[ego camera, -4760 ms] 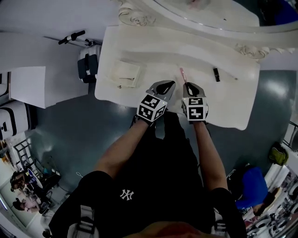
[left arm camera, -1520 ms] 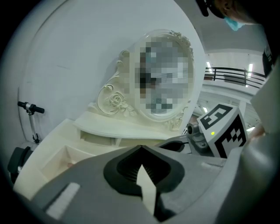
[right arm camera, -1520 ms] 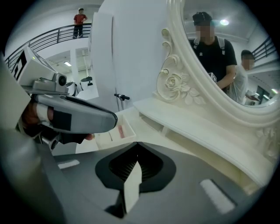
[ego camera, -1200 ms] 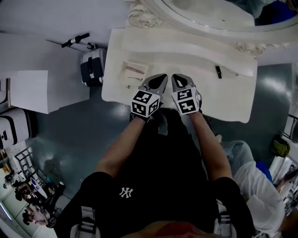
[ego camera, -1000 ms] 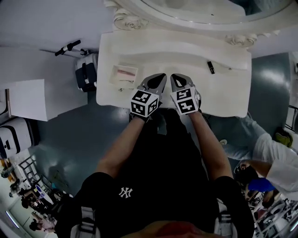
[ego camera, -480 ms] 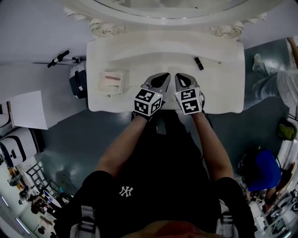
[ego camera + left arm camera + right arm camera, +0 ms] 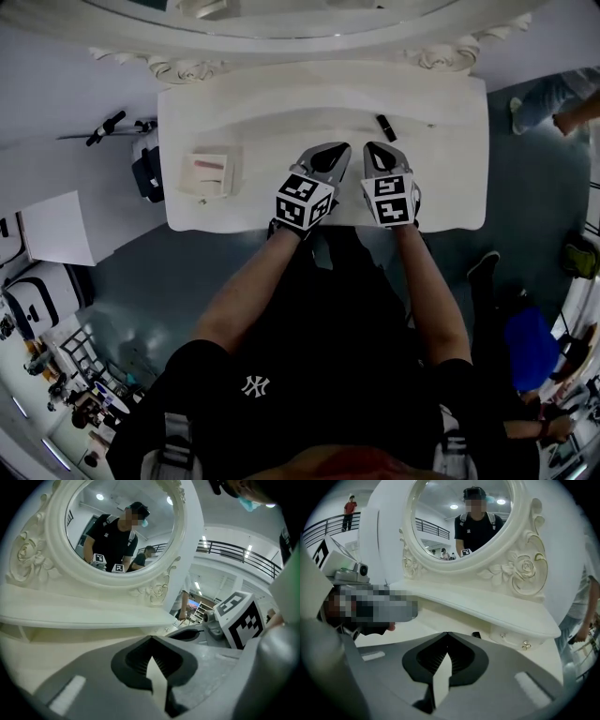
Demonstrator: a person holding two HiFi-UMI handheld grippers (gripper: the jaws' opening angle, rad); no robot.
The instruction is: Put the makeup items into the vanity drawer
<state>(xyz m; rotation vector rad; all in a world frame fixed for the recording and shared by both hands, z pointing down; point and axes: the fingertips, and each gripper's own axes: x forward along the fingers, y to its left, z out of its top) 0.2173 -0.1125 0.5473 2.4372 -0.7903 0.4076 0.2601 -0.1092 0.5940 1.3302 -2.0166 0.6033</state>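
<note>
1. The left gripper (image 7: 336,150) is fully closed. In its own view the jaw tips meet and nothing is caught between them.
2. The right gripper (image 7: 380,148) is closed as well, its tips together and holding nothing.
3. Both grippers sit side by side over the front half of the white vanity top (image 7: 450,178). They are near each other but not touching, and both point toward the mirror (image 7: 459,522).
4. A small black makeup tube (image 7: 385,127) lies on the vanity top just beyond the right gripper's tips and slightly to their right. It is close to them but clear of them. In the right gripper view the same tube shows as a dark speck just past the closed jaws.
5. From the left gripper, the black makeup tube lies ahead and off to the right, beyond the right gripper's line.
6. A small open drawer (image 7: 234,176) sits on the vanity top well off to the left of the left gripper, about level with that gripper's body.
7. A pink makeup item (image 7: 204,163) lies inside that drawer, well apart from both grippers.
8. A small metal knob (image 7: 526,645) on the vanity's raised back section shows ahead and to the right of the right gripper, farther off than the black makeup tube.
</note>
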